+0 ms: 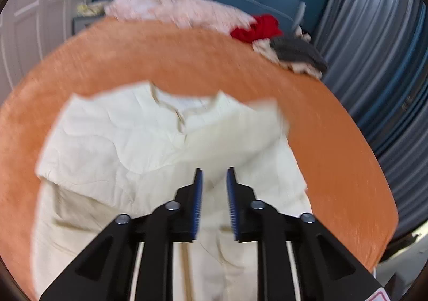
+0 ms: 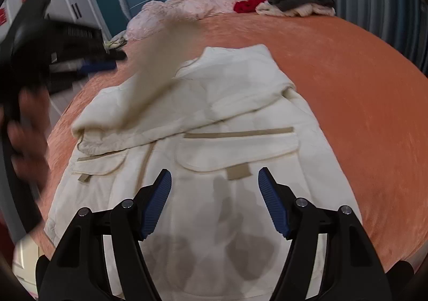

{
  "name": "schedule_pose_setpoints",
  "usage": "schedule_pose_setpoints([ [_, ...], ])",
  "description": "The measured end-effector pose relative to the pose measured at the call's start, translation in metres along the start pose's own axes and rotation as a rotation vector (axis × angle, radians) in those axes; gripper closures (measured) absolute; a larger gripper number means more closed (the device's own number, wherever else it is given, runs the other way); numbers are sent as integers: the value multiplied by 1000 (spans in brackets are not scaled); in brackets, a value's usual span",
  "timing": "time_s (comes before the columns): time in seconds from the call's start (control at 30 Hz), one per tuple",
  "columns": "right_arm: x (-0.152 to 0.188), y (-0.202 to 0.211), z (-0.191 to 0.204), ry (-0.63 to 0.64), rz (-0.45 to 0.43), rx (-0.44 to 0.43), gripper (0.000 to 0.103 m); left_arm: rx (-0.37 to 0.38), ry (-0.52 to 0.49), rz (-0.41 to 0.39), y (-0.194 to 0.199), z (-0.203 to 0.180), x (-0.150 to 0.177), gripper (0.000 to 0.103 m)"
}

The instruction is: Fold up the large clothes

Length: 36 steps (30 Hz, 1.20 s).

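So my left claw (image 1: 214, 175) is hanging over the cream jacket (image 1: 149, 145) with its blue pads only slightly parted and nothing pinched between them; the frame's pretty smeared. My right claw (image 2: 215, 178) is spread wide and gripping nothing, hovering at the bottom of its view over the lower front, just below the flap pockets (image 2: 238, 151).

The jacket's lying face up, mid-frame, on the orange bedspread (image 1: 334, 124). Both sleeves look like they're already crossing the chest, so I'm guessing I'm between folds. From the right claw's view, a blurry hand (image 2: 26, 127) with the other claw is sitting at the left edge.

Next move, I reckon: both claws pinching the hem corners and bringing the bottom up toward the collar (image 1: 184, 105). Padded fabric, so I'm needing a deep bite. The laundry pile (image 2: 291, 0) is waiting upper right.
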State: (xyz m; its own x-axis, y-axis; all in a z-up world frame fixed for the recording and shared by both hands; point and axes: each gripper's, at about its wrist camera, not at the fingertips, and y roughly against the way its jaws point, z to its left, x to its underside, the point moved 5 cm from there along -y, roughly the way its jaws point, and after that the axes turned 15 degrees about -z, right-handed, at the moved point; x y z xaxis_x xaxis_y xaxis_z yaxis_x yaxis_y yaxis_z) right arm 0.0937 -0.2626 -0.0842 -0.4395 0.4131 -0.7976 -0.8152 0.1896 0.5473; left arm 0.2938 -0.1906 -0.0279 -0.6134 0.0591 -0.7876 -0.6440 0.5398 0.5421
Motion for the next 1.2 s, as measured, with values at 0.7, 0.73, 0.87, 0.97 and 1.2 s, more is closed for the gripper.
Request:
schedule_pose_setpoints([
  [0.7, -57, -121, -26, -263, 34, -35, 32, -289, 641, -30, 35, 265, 20, 60],
  [0.73, -55, -129, -30, -288, 42, -21, 32, -282, 682, -24, 34, 274, 23, 60],
  [0.87, -54, -145, -30, -313, 75, -40, 49, -251, 818, -16, 28, 289, 33, 60],
  [0.97, -69, -145, -24, -236, 63, -45, 90, -264, 836, -21, 21, 294, 32, 61],
  [1.2, -139, -90, -25, -126, -159, -73, 102, -362, 657, -12, 11, 293, 27, 97],
])
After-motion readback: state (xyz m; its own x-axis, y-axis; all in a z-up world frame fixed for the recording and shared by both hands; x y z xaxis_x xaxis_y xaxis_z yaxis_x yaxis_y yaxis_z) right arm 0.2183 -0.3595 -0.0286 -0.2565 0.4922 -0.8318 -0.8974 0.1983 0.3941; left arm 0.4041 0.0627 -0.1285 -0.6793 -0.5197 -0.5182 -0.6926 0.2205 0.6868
